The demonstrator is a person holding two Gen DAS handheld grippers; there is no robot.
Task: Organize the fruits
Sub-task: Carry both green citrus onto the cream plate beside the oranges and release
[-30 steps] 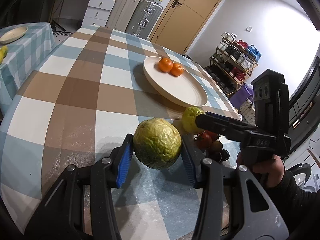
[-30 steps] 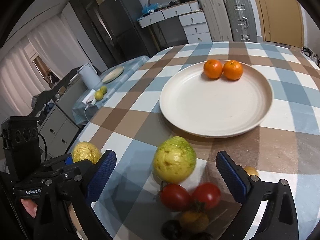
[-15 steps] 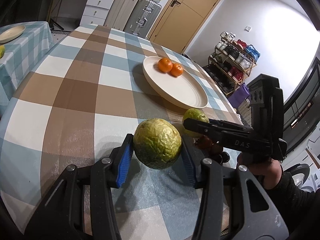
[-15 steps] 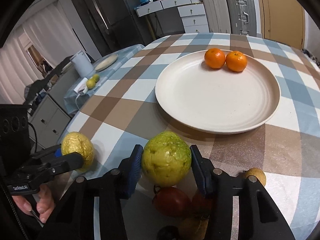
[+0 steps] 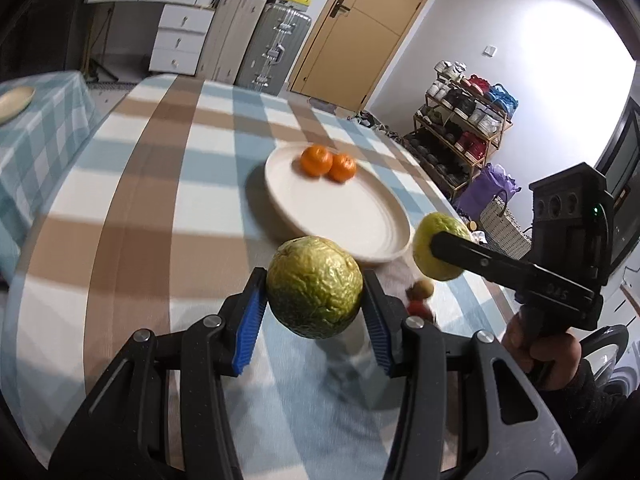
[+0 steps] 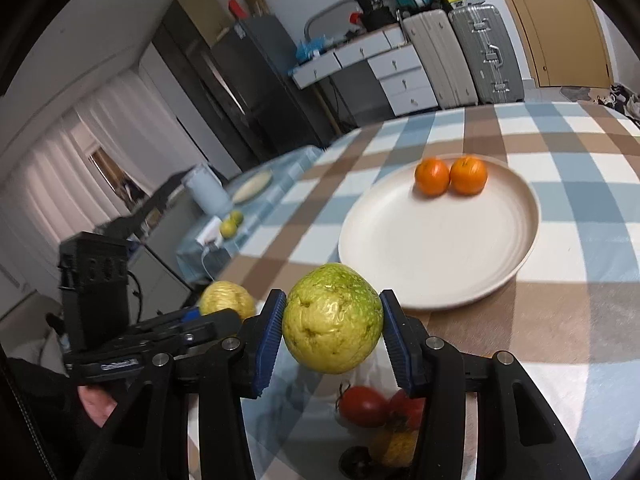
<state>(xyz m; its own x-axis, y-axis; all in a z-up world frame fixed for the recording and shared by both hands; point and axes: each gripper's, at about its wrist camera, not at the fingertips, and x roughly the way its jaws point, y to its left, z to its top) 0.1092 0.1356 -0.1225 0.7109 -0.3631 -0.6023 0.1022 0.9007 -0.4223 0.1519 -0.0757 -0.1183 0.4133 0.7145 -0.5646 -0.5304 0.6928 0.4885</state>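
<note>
The left tool [image 5: 315, 312] is clamped on a wrinkled, dull green-gold fruit [image 5: 314, 286], blue pads pressed against both its sides, and the fruit hangs clear above the checked bench [image 5: 132, 208]. The right tool [image 6: 331, 340] grips a smoother yellow-green guava [image 6: 332, 317] the same way, also lifted off the cloth. The two tools sit side by side; from the right wrist view the wrinkled fruit shows just left of the guava, behind the left tool's dark body.

Farther along the bench lies a cream plate [image 6: 440, 264] with two oranges [image 6: 451, 176] touching each other near its far rim. The rest of the plate is bare. Both held fruits are on the near side of the plate, not over it.

Under the guava, on the cloth, sits a small cluster: two red tomatoes [image 6: 374, 405], a yellowish fruit [image 6: 394, 446] and a dark one [image 6: 354, 460] at the near edge. From the left wrist view that cluster is blurred.

A second table [image 5: 44, 120] with a checked cloth stands off to the left, carrying a small dish [image 5: 14, 100].
</note>
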